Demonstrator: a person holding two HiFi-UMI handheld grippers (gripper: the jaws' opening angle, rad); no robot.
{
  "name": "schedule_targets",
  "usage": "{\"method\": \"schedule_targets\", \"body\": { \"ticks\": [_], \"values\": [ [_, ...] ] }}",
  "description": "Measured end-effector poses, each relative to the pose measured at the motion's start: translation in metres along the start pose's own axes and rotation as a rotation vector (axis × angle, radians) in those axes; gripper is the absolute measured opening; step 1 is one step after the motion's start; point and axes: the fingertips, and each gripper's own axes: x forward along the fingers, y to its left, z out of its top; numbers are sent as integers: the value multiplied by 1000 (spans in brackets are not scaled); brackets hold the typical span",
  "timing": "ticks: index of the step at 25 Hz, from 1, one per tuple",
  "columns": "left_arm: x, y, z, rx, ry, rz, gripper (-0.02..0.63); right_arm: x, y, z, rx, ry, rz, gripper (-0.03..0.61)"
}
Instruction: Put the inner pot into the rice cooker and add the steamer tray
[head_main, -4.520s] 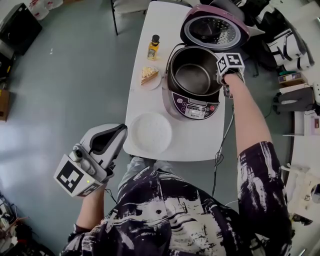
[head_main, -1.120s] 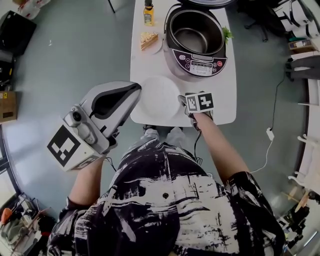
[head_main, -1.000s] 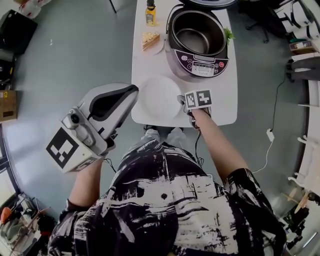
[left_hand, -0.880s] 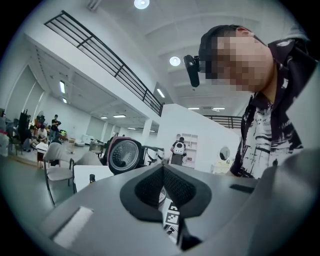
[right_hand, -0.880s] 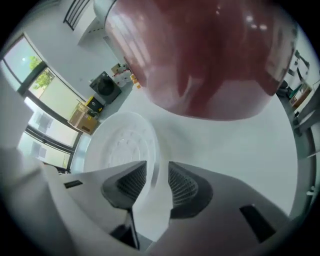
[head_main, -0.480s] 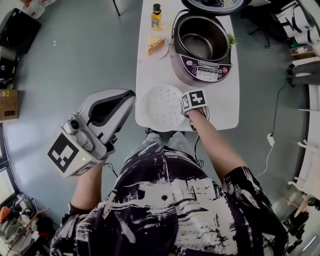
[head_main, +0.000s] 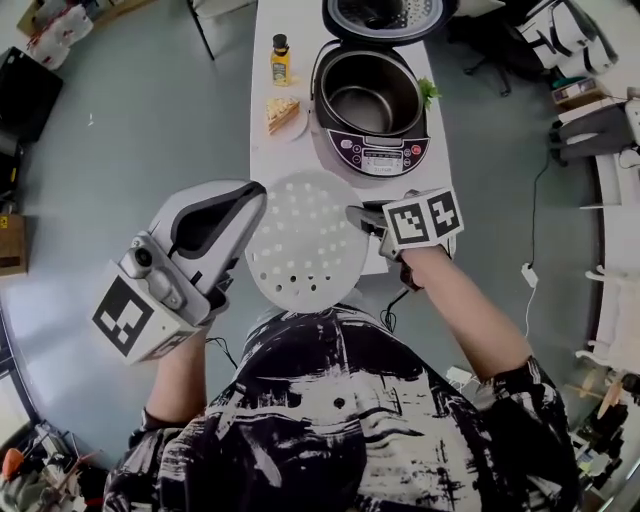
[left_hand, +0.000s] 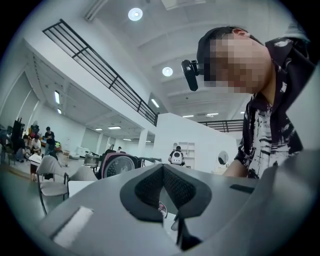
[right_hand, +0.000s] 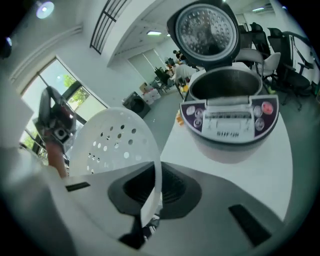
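Steamer tray, a white perforated disc, hangs in the air clear of the table, just off its near edge and in front of the person's chest. Being round, it has no real long axis. It is tipped well off level, its holed face turned up toward the head view. In the right gripper view it stands almost on edge, and I cannot tell whether the hollow side faces up or down. The right gripper is clamped on the tray's right-hand rim, with the thin edge pinched between its pads. The left gripper hovers just beside the tray's other side with its jaws together on nothing, taking no part. Further off, the inner pot already sits in the rice cooker, whose lid stands open, so the first half of the job looks done and carrying the tray is the step in hand. The next move likely means bringing the tray forward over the pot, levelling it, and centring it on the pot's mouth before the pads let go. A one-sided rim grip may let it swing or slip.
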Motion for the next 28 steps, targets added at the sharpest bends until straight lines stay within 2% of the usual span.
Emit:
{"method": "schedule_targets", "body": {
  "ticks": [3, 8, 11, 14, 20, 23, 28],
  "values": [
    [3, -2, 11, 16, -19, 13, 5, -51, -11, 42, -23, -72, -22, 6],
    [12, -9, 10, 26, -19, 12, 5, -119, -89, 133, -16, -211, -207, 6],
    [16, -18, 4, 14, -2, 19, 5, -133, -142, 169, 50, -251, -302, 6],
    [17, -19, -2, 14, 15, 38, 5, -123, -186, 197, 108, -258, -368, 6],
    [6, -6, -1, 13, 36, 115, 5, -84, -237, 214, 186, -175, -475, 10],
    [2, 3, -6, 29, 64, 168, 5, -71, -253, 216, 204, -136, -499, 14],
    [-1, 11, -10, 31, 70, 207, 5, -59, -270, 210, 190, -67, -541, 14]
  ]
}}
